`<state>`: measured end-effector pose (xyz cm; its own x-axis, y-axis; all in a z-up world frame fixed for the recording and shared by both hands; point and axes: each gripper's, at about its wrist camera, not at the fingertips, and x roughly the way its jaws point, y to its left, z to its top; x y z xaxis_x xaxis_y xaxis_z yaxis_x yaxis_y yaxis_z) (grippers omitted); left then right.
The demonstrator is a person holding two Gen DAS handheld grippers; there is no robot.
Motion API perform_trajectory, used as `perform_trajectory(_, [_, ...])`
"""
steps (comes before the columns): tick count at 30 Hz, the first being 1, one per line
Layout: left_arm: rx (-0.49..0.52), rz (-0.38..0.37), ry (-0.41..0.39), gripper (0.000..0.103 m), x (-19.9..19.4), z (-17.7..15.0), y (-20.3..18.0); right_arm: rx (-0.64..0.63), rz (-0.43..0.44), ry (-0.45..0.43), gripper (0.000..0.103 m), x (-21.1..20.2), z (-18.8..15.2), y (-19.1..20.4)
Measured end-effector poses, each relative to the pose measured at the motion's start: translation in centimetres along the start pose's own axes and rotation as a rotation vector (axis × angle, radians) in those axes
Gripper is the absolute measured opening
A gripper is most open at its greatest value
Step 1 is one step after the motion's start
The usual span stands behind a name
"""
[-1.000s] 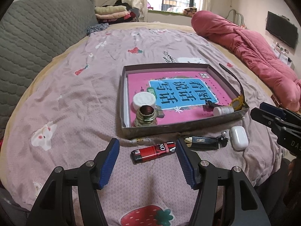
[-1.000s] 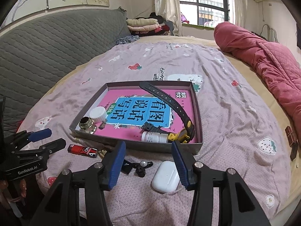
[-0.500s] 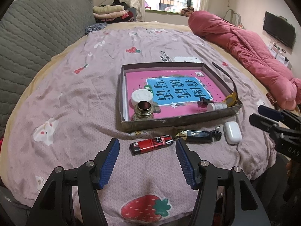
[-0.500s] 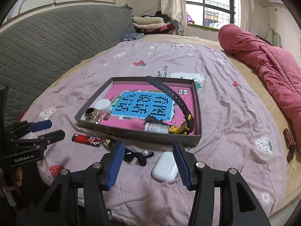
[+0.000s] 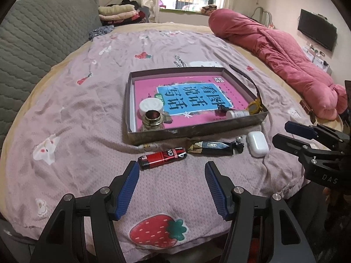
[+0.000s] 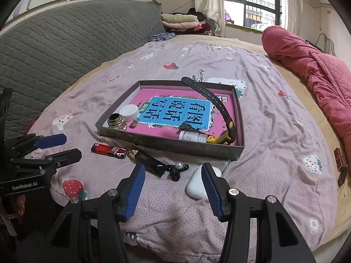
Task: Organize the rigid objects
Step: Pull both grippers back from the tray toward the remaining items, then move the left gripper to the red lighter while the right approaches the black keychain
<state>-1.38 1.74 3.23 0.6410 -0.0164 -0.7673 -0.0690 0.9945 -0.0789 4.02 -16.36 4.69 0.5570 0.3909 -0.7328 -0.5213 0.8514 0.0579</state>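
The red lighter (image 5: pixel 162 159) lay on the bedspread (image 5: pixel 87 114) just ahead of the left gripper (image 5: pixel 172 188), its long axis running crosswise to the fingers, so that arm was the nearer one. Its jaws stood wide apart, holding nothing. The right gripper (image 6: pixel 173 188) was likewise spread and empty, with the white earbud case (image 6: pixel 197 185) just before its right finger. Both things sat outside the shallow box (image 5: pixel 197 131), close to its near wall. Soft, rumpled bedding lay underneath; a pink quilt (image 5: pixel 285 59) was heaped along the far side
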Motion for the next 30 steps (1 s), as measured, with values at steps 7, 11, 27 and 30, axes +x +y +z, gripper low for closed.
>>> perform_trajectory(7, [-0.024,-0.037,0.022,0.064,0.0,-0.2,0.2,0.011,-0.007,0.023,0.053,0.2,-0.3,0.0])
perform_trajectory(11, [-0.022,-0.036,0.024,0.064,-0.1,-0.3,0.2,0.009,-0.003,0.033,0.053,0.4,-0.5,0.2])
perform_trajectory(27, [-0.031,-0.044,0.073,0.064,0.3,-1.3,0.4,-0.013,0.040,0.059,0.053,0.4,-0.9,1.0])
perform_trajectory(30, [-0.035,-0.038,0.072,0.064,0.8,-1.4,0.8,-0.019,0.052,0.077,0.053,0.8,-1.1,1.2])
